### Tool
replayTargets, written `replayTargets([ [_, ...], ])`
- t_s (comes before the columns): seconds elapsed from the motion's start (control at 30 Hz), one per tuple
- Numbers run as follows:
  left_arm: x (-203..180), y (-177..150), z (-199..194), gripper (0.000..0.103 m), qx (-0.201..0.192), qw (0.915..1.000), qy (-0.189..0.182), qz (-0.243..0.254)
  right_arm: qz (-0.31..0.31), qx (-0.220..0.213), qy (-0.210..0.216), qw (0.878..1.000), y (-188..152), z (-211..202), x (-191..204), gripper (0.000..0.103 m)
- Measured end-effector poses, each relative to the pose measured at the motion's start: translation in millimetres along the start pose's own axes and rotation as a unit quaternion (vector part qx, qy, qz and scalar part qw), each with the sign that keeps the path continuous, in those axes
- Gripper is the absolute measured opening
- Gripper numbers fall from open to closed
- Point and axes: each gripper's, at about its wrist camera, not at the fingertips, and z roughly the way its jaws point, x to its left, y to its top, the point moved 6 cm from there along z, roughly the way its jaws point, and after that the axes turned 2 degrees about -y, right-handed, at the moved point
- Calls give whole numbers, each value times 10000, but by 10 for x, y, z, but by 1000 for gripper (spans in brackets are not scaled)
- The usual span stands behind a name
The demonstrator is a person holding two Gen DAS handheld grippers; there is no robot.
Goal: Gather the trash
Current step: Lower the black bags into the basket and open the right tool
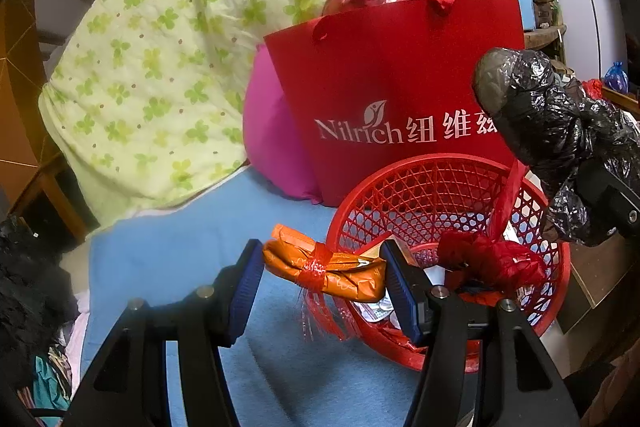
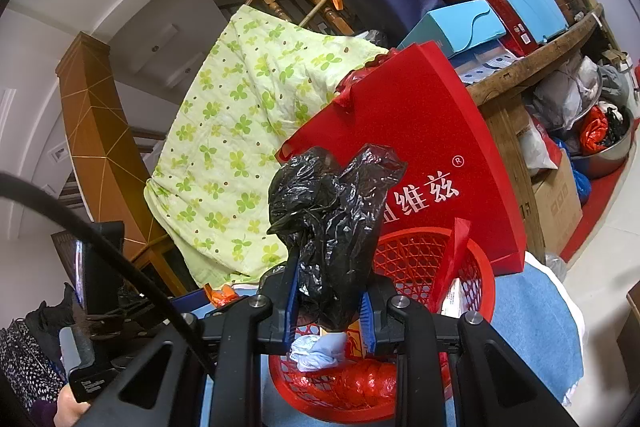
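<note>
One green-flowered quilt (image 1: 160, 67) lay at left. The left tool (image 1: 320, 287) stood half-wide around one orange wrapper (image 1: 324, 267), pads just beside it, on a blue cloth (image 1: 180, 267). One red basket (image 1: 420, 187) stood before one red bag (image 1: 380, 67). The right tool (image 2: 332, 307) was clamped on one black bag (image 2: 328, 207) above the basket.

The right hand-held gripper (image 2: 331, 311) is clamped on a crumpled black plastic bag (image 2: 328, 219), which stands up above the red mesh basket (image 2: 420, 251). The basket holds red plastic and white paper scraps and sits on a blue cloth (image 2: 536, 311). A red paper bag (image 2: 420, 147) stands just behind it, with a green clover-print quilt (image 2: 240, 131) beside.
</note>
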Motion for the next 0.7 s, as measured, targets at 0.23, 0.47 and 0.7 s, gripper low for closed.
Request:
replayTargets([
  [0.23,-27,-12,56,61,61,10000,-34,-25,26,12,-3,10000,11,13,-22,28],
  [0.47,-51,-18,101,61,113,9999,-102,-41,7,61,11,10000,11,44,-42,28],
  [0.7,-100,20,207,62,160,9980,-601,-125,164,158,-16,9997,49,120,-151,28],
])
